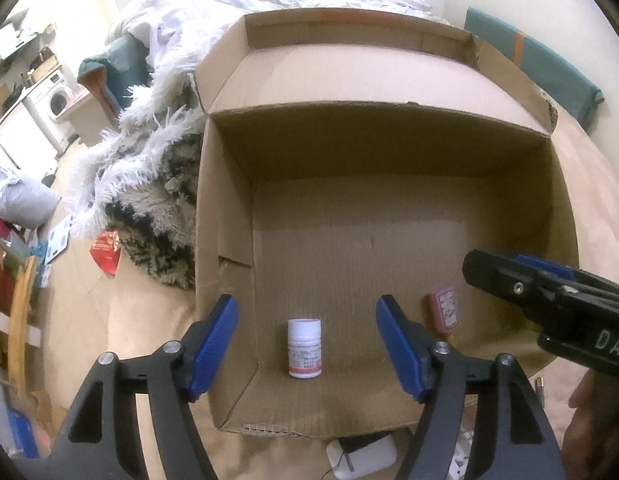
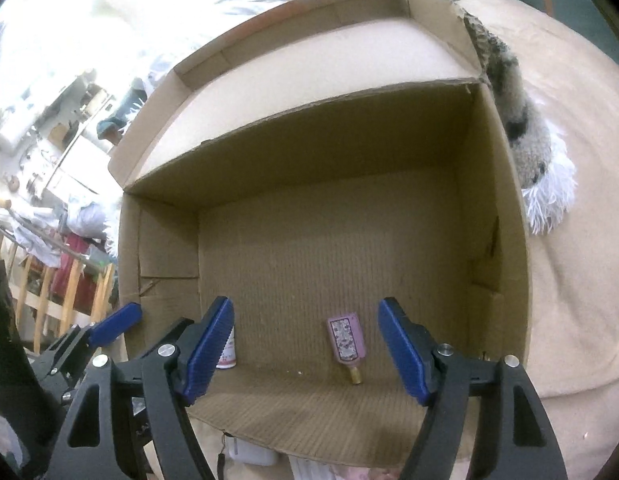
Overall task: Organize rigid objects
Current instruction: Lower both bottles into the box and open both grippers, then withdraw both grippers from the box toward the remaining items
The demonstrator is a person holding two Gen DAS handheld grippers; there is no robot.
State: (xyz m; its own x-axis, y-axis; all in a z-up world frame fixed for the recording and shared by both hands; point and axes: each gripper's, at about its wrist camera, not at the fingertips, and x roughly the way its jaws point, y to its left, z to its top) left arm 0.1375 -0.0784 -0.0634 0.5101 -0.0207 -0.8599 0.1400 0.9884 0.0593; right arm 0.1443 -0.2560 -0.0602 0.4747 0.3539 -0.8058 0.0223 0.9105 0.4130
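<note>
Both the left gripper (image 1: pixel 307 350) and the right gripper (image 2: pixel 305 350) are held with jaws apart and empty over the cardboard box (image 1: pixel 565 216). Inside it, a white pill bottle (image 1: pixel 304 354) stands upright near the front wall; a pink bottle (image 2: pixel 346 340) lies apparently flat, well apart. The upright bottle could be toppled by a careless jaw.
</note>
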